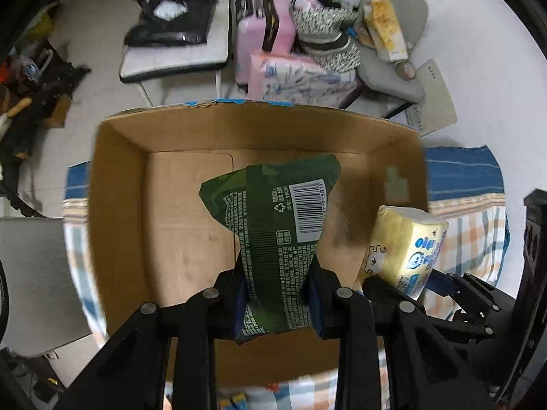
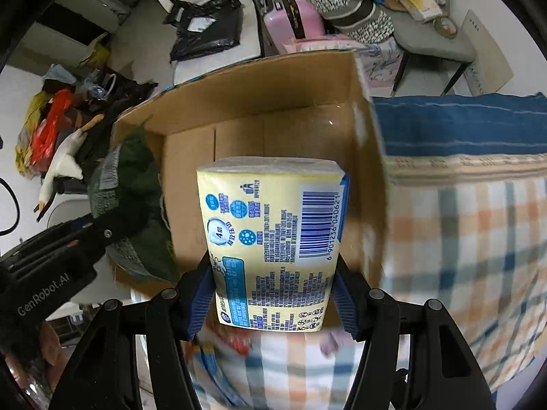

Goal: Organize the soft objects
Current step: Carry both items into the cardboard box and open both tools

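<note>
The green packet [image 1: 273, 232] was clamped in the left tool [image 1: 278, 294], held above the cardboard box [image 1: 116, 184]. The yellow tissue pack [image 2: 273, 242] was clamped in the right tool [image 2: 273, 294] over the box's right side. The box floor appeared bare; both items remained to be deposited. Box rested on checked bedding [image 2: 471, 239].

Right gripper [image 2: 273, 294]: jaws clamped on the lower sides of a yellow tissue pack [image 2: 273, 242], barcode face toward camera. Pack is held above the near edge of an open cardboard box [image 2: 259, 102]. Box sits on a plaid cloth [image 2: 461, 239]. At left, the left gripper [image 2: 102, 235] grips a green pack [image 2: 133, 184] over the box's left wall. Pink suitcase [image 2: 294, 17] beyond the box.
</note>
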Motion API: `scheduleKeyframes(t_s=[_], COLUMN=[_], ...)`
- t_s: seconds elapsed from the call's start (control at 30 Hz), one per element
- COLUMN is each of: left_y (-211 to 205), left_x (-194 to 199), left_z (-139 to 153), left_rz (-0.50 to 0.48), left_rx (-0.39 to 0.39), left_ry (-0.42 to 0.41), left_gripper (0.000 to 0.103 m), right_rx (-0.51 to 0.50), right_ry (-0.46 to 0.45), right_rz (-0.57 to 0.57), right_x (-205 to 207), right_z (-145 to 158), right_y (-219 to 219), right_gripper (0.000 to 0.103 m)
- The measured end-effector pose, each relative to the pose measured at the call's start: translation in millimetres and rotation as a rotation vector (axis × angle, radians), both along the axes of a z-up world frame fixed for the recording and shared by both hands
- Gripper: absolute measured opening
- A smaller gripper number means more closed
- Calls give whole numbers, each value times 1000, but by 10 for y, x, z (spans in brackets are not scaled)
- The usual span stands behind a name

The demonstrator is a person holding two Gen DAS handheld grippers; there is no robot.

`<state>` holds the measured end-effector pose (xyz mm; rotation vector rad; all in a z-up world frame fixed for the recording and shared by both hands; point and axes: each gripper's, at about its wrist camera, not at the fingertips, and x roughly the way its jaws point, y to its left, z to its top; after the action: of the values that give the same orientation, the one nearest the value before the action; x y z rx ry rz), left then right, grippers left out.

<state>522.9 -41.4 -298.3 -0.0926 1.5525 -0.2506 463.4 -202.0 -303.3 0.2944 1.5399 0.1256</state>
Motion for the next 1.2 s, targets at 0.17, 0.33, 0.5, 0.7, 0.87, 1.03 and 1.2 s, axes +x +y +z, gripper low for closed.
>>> scheduleKeyframes(t_s=[0.17,0.33,0.5,0.7,0.87,1.03,1.2], left_y=[-86,-198,-250,-208,-143,-54,152], left_x=[335,456,503,517,487,328,100], left_z=[-513,-795,-878,-892,-824,-606,-394], left_rz=[-37,-82,-90,-55,-36,-62,-33], left_rx=[-28,-68,-56,-19,-7,25,45], left_ry=[93,143,144,157,156,102,38], left_gripper=[27,27,28,31,37,56,80], right_rx=[-52,-97,-113,-132,-150,-169,-186], right_ry=[45,77,93,117,114,90,49], right_rz=[13,42,79,75,75,68,63], right_x=[480,720,842,962,965,879,684], right_z=[-481,-812,-990,-1112,-1081,-957,-719], right_y=[89,115,155,123,161,189,214], right_gripper=[64,64,65,66,69,76,90])
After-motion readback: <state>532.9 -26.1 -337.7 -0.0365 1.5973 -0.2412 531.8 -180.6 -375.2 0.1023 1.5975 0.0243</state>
